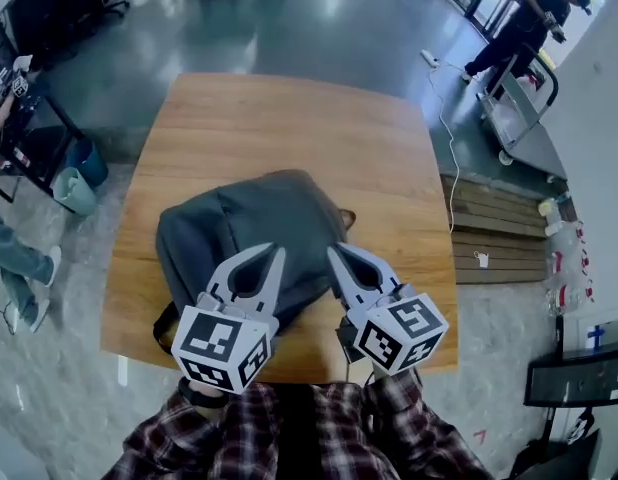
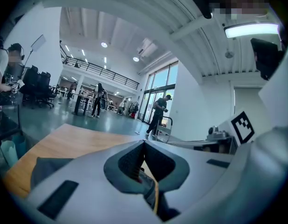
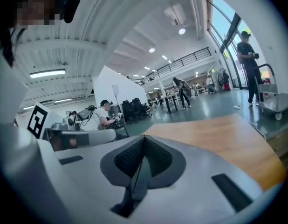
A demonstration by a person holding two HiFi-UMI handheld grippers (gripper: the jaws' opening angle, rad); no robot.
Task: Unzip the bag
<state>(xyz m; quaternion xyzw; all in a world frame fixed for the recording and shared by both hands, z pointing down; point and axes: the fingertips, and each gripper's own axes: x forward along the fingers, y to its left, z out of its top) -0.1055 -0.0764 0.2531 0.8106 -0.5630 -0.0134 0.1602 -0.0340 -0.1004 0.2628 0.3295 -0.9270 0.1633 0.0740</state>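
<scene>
A dark grey bag (image 1: 254,228) lies on the wooden table (image 1: 279,118), towards its near edge, with a small brown tab (image 1: 347,218) at its right side. No zipper detail is visible. My left gripper (image 1: 281,251) hovers over the bag's near part with its fingertips together. My right gripper (image 1: 331,251) hovers beside it over the bag's right edge, also with tips together. In the left gripper view the left gripper (image 2: 144,142) is shut, with a corner of the bag (image 2: 46,169) at lower left. The right gripper (image 3: 144,136) is shut in its own view. Neither visibly holds anything.
The far half of the table (image 3: 228,134) is bare wood. A blue bin (image 1: 79,176) stands on the floor at left. At right are a wooden pallet (image 1: 494,230), a floor cable (image 1: 451,138) and a person with a cart (image 1: 519,108).
</scene>
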